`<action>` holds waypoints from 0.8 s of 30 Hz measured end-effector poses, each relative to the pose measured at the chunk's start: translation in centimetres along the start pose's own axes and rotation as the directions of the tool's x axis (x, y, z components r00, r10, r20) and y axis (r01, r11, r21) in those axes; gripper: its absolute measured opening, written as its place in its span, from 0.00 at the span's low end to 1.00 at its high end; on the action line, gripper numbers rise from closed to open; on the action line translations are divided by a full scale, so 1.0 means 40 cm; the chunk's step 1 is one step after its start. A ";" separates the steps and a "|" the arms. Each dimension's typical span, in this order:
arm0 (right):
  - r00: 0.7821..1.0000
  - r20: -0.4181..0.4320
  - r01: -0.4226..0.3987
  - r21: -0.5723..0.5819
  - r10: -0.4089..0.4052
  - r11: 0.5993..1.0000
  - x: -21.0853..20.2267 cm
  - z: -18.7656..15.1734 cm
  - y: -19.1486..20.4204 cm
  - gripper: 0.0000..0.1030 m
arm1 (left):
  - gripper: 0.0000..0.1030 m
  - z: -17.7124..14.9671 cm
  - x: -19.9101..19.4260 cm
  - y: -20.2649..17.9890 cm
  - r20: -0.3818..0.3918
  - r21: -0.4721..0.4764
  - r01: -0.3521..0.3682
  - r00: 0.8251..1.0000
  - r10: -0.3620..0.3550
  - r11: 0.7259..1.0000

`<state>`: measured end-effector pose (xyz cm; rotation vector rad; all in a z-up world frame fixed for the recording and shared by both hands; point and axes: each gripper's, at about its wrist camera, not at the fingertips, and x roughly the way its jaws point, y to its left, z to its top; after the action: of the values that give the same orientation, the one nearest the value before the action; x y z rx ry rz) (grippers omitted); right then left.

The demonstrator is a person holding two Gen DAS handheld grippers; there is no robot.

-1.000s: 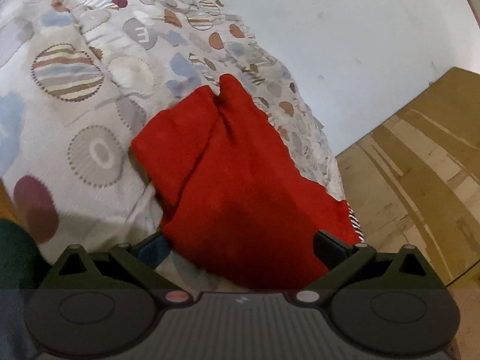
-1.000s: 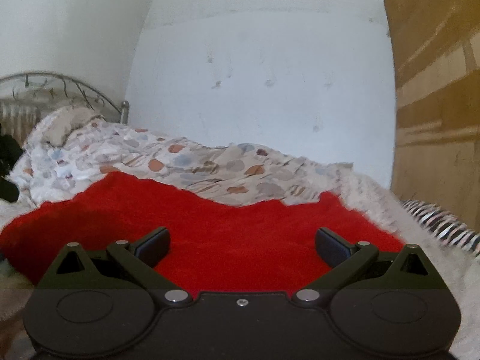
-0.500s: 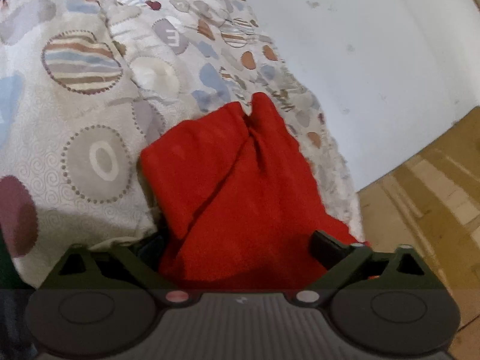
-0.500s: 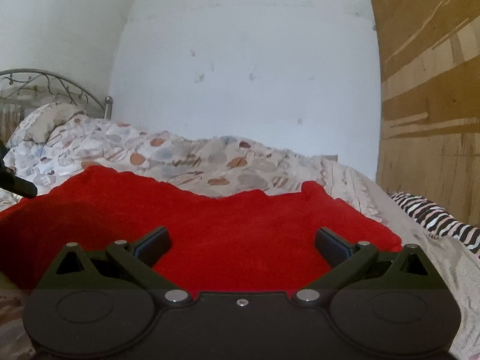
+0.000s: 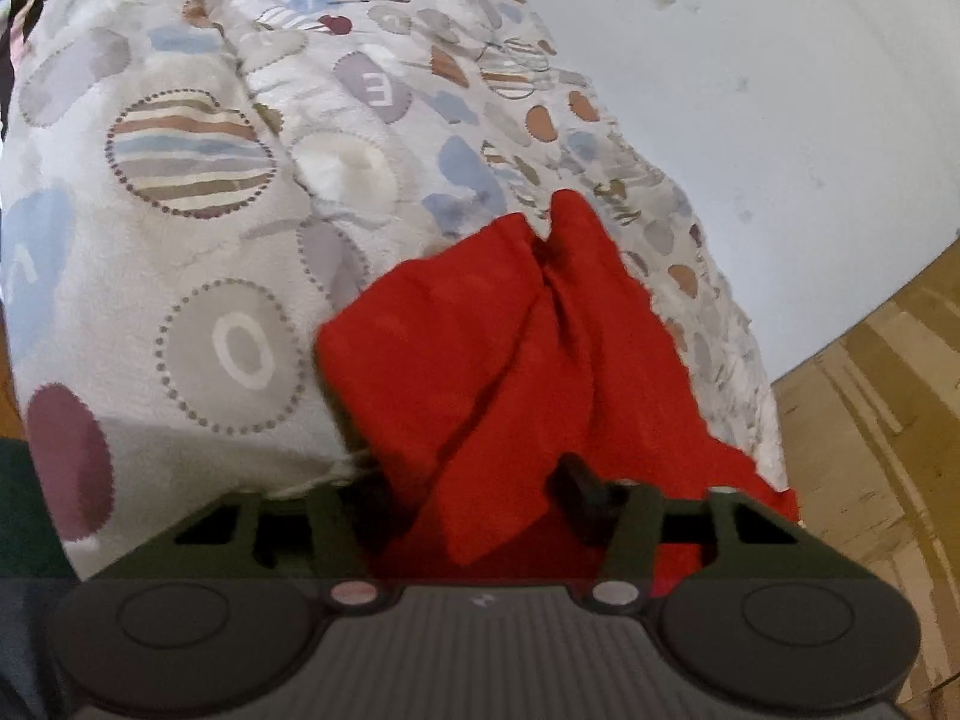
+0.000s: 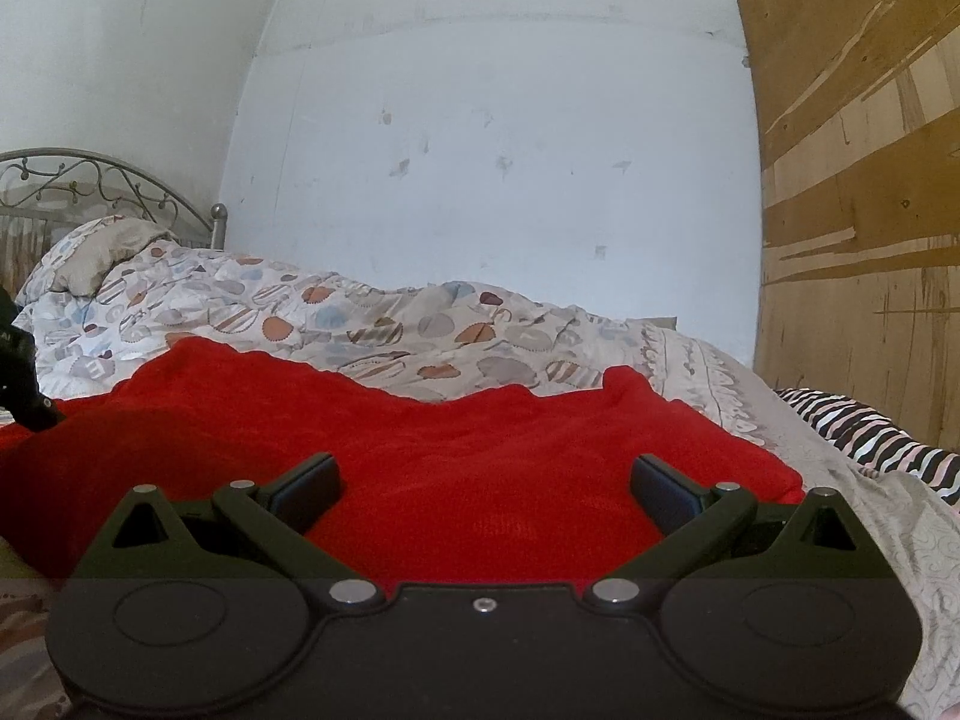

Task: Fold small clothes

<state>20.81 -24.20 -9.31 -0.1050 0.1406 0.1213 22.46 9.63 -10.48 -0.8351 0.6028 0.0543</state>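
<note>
A red knit garment [image 5: 528,360] lies on the patterned bed cover [image 5: 198,228]. In the left wrist view my left gripper [image 5: 486,498] has closed on the garment's near edge; red cloth bunches between the fingers and hides the left one. In the right wrist view the same garment [image 6: 432,456] spreads wide and flat in front of my right gripper [image 6: 480,480], which is open and empty just above the near edge. The left gripper's tip [image 6: 24,396] shows at the far left, at the garment's left edge.
The bed has a metal headboard [image 6: 90,186] and a pillow [image 6: 96,252] at the far left. A white wall [image 6: 492,150] runs behind the bed. A wooden wardrobe [image 6: 858,192] stands at the right, with a striped cloth [image 6: 870,438] below it.
My left gripper has moved in over the garment's near edge and its fingers have closed on the cloth, bunching it. The right gripper has stayed open and shifted slightly.
</note>
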 end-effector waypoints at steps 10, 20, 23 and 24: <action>0.986 -0.164 -0.020 -0.027 0.015 0.999 0.017 0.063 -0.002 1.00 | 0.27 0.029 -0.054 -0.171 0.038 0.322 -0.062 0.998 0.053 0.945; 0.997 -0.078 -0.013 0.176 0.027 0.984 -0.092 0.132 -0.191 1.00 | 0.23 0.057 -0.051 -0.422 0.049 0.557 0.012 0.998 -0.048 0.830; 0.997 -0.064 0.054 0.140 -0.045 0.989 -0.135 0.144 -0.241 1.00 | 0.23 0.027 -0.027 -0.536 0.013 0.671 0.068 0.994 -0.104 0.738; 0.994 -0.069 0.090 0.119 -0.082 0.989 -0.148 0.145 -0.255 1.00 | 0.23 0.009 -0.018 -0.581 -0.022 0.717 0.099 0.993 -0.120 0.690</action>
<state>17.08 -34.30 -1.75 0.0069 0.2070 0.0233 28.44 -5.77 5.86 -0.0923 0.4859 -0.2728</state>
